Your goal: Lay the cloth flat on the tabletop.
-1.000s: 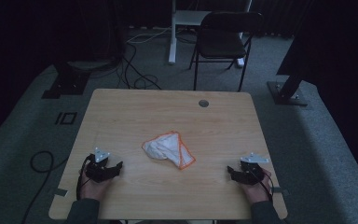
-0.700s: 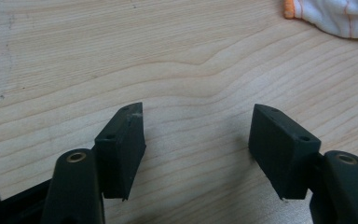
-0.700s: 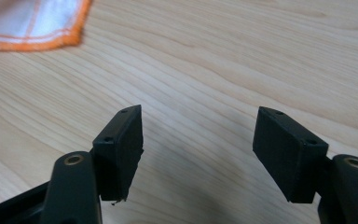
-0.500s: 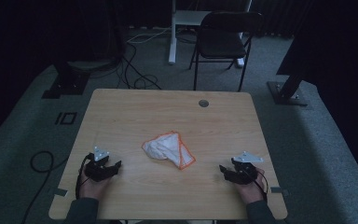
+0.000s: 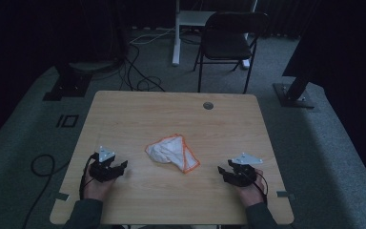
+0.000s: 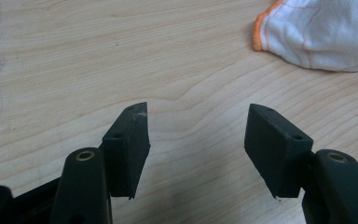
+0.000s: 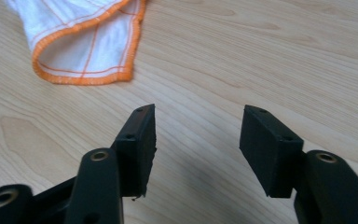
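Dim room: grey carpet (image 5: 24,129), black chair (image 5: 228,38) beyond wooden table (image 5: 138,109), floor cables (image 5: 143,71).

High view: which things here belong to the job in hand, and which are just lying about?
In the job:
white cloth with orange hem
left gripper
right gripper
wooden table

Just about:
black folding chair
floor cables
grommet hole in the tabletop

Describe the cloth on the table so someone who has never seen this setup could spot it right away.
Find the light wooden table in the dark room. Near its middle, between the two hand-held grippers, lies a crumpled white cloth with an orange stitched hem. It is the only soft, pale thing on the wood.
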A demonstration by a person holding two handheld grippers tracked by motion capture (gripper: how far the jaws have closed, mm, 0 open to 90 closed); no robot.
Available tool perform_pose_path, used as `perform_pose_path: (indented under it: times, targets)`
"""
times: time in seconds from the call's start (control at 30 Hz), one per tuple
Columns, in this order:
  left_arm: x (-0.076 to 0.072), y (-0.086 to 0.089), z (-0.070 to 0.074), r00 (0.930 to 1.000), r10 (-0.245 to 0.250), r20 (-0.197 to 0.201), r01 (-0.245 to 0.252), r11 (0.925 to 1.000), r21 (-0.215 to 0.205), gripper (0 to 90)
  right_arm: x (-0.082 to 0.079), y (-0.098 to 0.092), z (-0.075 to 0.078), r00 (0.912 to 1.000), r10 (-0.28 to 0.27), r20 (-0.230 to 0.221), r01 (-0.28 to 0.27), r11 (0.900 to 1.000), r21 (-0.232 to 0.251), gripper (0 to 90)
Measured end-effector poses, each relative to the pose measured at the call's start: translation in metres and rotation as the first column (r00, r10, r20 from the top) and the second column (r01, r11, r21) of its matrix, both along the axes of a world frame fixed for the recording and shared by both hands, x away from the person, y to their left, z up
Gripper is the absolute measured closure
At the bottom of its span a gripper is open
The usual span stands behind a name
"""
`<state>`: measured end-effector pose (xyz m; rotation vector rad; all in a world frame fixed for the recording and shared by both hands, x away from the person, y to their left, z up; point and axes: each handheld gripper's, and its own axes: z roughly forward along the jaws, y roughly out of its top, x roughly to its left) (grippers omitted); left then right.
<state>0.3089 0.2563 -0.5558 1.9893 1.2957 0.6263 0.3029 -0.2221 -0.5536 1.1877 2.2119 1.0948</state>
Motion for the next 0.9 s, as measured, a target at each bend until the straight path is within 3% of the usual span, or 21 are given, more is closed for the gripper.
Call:
perform_pose_path:
  times: [0.3,0.9]
  targets:
    - [0.004,-0.010,0.004,0.9996,-0.025,0.011,0.025,0.9997,0.005,41.6,0.001,0.018,0.004,0.9986,0.053,0.001,-0.053,0.999,-0.007,52.1]
    - [0.013,-0.032,0.004,0.9976,-0.066,0.019,0.066,0.9977,0.017,41.9,0.005,0.048,0.009,0.9927,0.119,0.019,-0.119,0.993,-0.001,53.6]
